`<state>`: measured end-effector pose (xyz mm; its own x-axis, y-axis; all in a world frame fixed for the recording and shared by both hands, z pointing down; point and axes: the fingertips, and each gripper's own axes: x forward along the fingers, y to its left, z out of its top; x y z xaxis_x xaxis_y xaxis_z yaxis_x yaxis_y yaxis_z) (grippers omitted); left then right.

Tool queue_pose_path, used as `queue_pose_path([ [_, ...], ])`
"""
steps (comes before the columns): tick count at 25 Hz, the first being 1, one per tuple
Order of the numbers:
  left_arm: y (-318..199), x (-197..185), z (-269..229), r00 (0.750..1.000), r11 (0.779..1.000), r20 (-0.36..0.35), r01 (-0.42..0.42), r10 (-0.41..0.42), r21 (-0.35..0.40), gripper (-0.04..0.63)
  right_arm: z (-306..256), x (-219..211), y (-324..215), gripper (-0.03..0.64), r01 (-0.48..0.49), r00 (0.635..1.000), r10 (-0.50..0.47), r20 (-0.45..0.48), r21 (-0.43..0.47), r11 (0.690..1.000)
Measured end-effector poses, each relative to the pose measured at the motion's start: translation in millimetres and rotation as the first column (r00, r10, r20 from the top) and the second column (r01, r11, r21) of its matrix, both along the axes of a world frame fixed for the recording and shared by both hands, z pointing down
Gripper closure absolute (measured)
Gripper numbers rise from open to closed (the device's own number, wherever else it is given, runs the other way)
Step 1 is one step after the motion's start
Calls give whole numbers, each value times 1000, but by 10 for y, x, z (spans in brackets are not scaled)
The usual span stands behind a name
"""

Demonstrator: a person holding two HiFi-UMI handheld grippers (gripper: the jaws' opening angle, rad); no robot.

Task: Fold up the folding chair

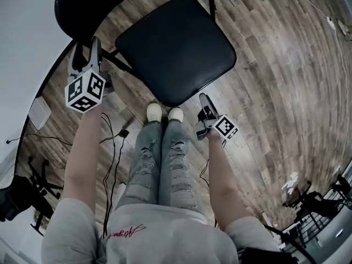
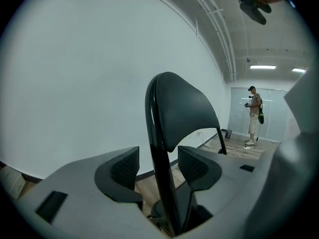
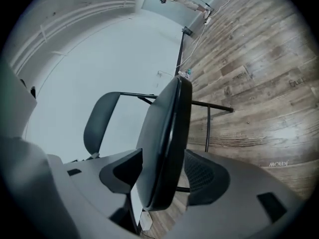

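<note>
The folding chair (image 1: pixel 176 48) stands fully open on the wood floor (image 1: pixel 286 65), just ahead of the person's shoes (image 1: pixel 164 113). Its seat (image 1: pixel 181 65) lies flat, and its backrest (image 1: pixel 88 4) rises on the far left side, near the white wall (image 1: pixel 22 37).

The 2 hands have split the chair between them. The left tongs (image 1: pixel 87 47) are nearer the backrest. They stand open with the near frame tube (image 2: pixel 158 183) upright between the pads, and there is a gap on each side. The right tongs (image 1: pixel 205 100) are nearer the seat. They are also open, with the seat's near rim (image 3: pixel 164 183) running edge-on between the pads, which do not look clamped on it.

Folding probably means bringing that rim up toward the backrest. The seat's flat plane, reaching from the right tongs toward the left ones, is the line that has to swing. Neither tongs grips anything yet, so both would likely have to close first.
</note>
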<state>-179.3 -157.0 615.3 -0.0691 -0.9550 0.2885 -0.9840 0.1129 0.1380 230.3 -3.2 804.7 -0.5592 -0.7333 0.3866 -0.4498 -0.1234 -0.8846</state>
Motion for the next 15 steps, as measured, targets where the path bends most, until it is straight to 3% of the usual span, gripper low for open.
queue_pose_path([
  [2,-74,-9,31,1000,1000,11,-9,9,9,356,210,14,-10,371,7,1000,-7,3,-35,999],
  [5,-189,75,40,998,999,45,-50,49,22,356,237,-75,-186,370,42,995,-49,88,75,996],
  [11,-425,202,83,990,992,70,-123,120,30,356,351,-251,-470,353,99,966,-124,228,117,988],
  [13,-508,186,122,989,992,73,-127,125,17,356,357,-299,-511,354,78,943,-108,316,106,991],
  [15,-557,152,134,995,995,28,-101,100,25,397,381,-309,-527,358,34,934,-59,352,76,997],
])
